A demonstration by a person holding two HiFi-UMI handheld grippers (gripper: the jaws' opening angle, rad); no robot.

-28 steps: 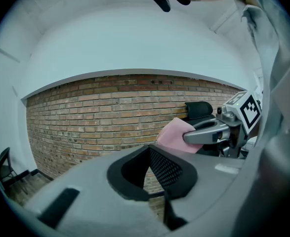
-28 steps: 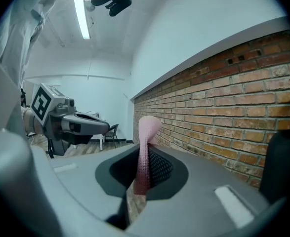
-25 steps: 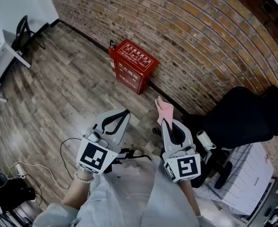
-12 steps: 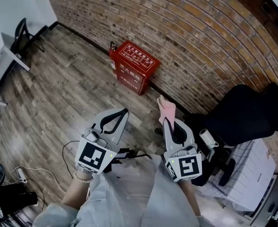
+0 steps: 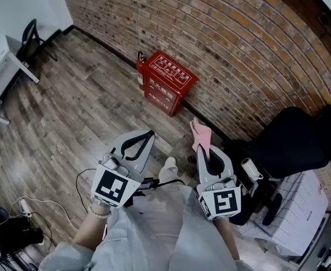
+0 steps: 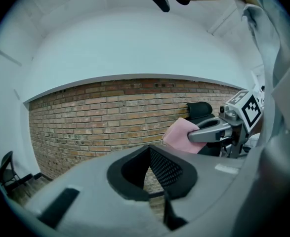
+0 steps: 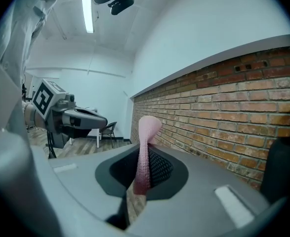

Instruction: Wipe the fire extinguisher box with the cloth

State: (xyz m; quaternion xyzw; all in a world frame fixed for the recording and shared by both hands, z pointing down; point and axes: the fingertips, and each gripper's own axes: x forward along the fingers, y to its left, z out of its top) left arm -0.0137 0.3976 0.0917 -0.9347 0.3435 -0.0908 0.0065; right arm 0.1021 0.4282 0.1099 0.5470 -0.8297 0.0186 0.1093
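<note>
Wiping not yet started; everything left to do.

Head view: red metal fire extinguisher box (image 5: 166,82) standing on the wood-plank floor (image 5: 69,112) at the foot of the brick wall (image 5: 238,49), well apart from both grippers; folded pink cloth (image 5: 200,134) sticking up from the right gripper (image 5: 201,147), in the air. Left gripper view: left gripper (image 6: 153,154) with jaws closed together on nothing. Right gripper view: jaws clamped on the cloth's lower part, top flopping free. Remaining, by the look of it: the approach and the whole wipe.

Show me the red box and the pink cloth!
red metal fire extinguisher box (image 5: 170,73): head view, on its lid.
pink cloth (image 5: 200,131): head view, on the end sticking out of the right gripper (image 5: 202,147).
</note>
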